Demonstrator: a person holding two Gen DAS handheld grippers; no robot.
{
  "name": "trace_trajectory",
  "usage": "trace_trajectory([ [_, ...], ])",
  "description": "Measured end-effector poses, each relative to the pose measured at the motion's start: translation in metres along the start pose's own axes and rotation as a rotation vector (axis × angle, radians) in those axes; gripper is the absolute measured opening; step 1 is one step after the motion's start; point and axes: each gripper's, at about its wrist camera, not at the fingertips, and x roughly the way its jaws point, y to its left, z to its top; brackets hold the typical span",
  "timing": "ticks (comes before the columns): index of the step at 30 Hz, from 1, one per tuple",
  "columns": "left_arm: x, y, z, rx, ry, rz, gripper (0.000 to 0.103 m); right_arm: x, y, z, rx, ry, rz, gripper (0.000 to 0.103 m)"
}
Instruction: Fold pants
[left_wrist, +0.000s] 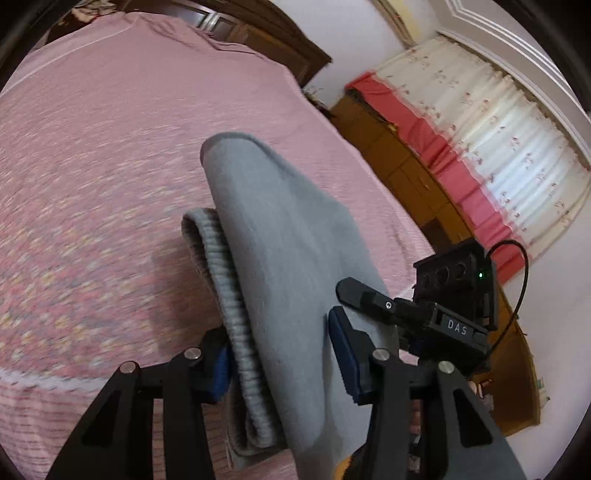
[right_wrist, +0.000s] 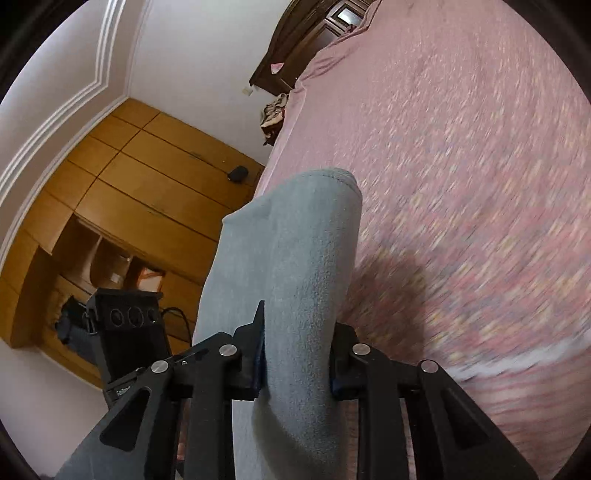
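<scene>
The pants (left_wrist: 280, 251) are grey fleece with a ribbed waistband (left_wrist: 221, 280). My left gripper (left_wrist: 280, 362) is shut on a thick fold of them, waistband beside the left pad, and holds them above the pink bedspread (left_wrist: 96, 177). In the right wrist view my right gripper (right_wrist: 295, 354) is shut on the same grey pants (right_wrist: 295, 251), which rise between its blue pads and curl over at the top. The right gripper (left_wrist: 424, 314) also shows in the left wrist view, close at the right of the cloth. Both views are blurred by motion.
The bed (right_wrist: 461, 166) fills most of both views, with a dark wooden headboard (left_wrist: 266, 33) at the far end. A wooden wardrobe (right_wrist: 122, 192) stands beside the bed. A floral and red curtain (left_wrist: 480, 140) hangs on the wall.
</scene>
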Motion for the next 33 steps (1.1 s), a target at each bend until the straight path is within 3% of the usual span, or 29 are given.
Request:
trace_trajectory([
  [2,0.012,-0.003,0.004,-0.005,0.004,-0.006,0.048,0.0,-0.016,0.007,0.044,0.036,-0.032,0.027],
  [5,0.036,0.005,0.003,-0.042,0.006,0.022,0.048,0.009,-0.045,0.007,0.063,0.077,-0.151,0.028],
  [9,0.068,0.025,-0.009,-0.081,0.029,0.055,0.048,0.006,-0.066,0.006,0.132,0.069,-0.082,0.03],
  [11,0.055,0.029,-0.018,-0.109,-0.011,0.034,0.041,-0.007,-0.066,0.009,0.109,0.066,-0.106,0.036],
  [13,0.029,0.022,-0.026,-0.068,-0.063,0.096,0.041,-0.033,-0.064,0.01,0.095,0.009,-0.191,0.044],
  [15,0.0,0.009,-0.03,-0.007,-0.131,0.154,0.038,-0.061,-0.056,0.004,0.113,-0.073,-0.235,0.043],
  [16,-0.009,0.002,-0.032,0.013,-0.151,0.166,0.039,-0.07,-0.049,0.0,0.103,-0.103,-0.21,0.039],
  [18,-0.022,-0.017,-0.04,0.069,-0.161,0.167,0.044,-0.079,-0.033,-0.017,0.066,-0.137,-0.06,0.023],
  [20,-0.017,-0.036,-0.043,0.127,-0.147,0.163,0.052,-0.071,-0.021,-0.034,0.049,-0.108,0.065,0.018],
  [22,0.002,-0.051,-0.052,0.201,-0.129,0.22,0.052,-0.058,-0.017,-0.045,0.014,-0.057,0.041,0.018],
  [24,0.033,-0.058,-0.055,0.226,-0.077,0.292,0.052,-0.04,-0.021,-0.052,0.004,0.006,-0.087,0.017],
  [26,0.051,-0.056,-0.057,0.233,-0.073,0.333,0.052,-0.031,-0.031,-0.055,0.042,0.023,-0.103,0.006],
  [28,0.056,-0.051,-0.058,0.226,-0.077,0.34,0.052,-0.033,-0.043,-0.061,0.091,0.009,-0.122,0.0],
  [33,0.057,-0.055,-0.064,0.259,-0.083,0.323,0.054,-0.042,-0.057,-0.075,0.086,-0.015,-0.121,0.0],
])
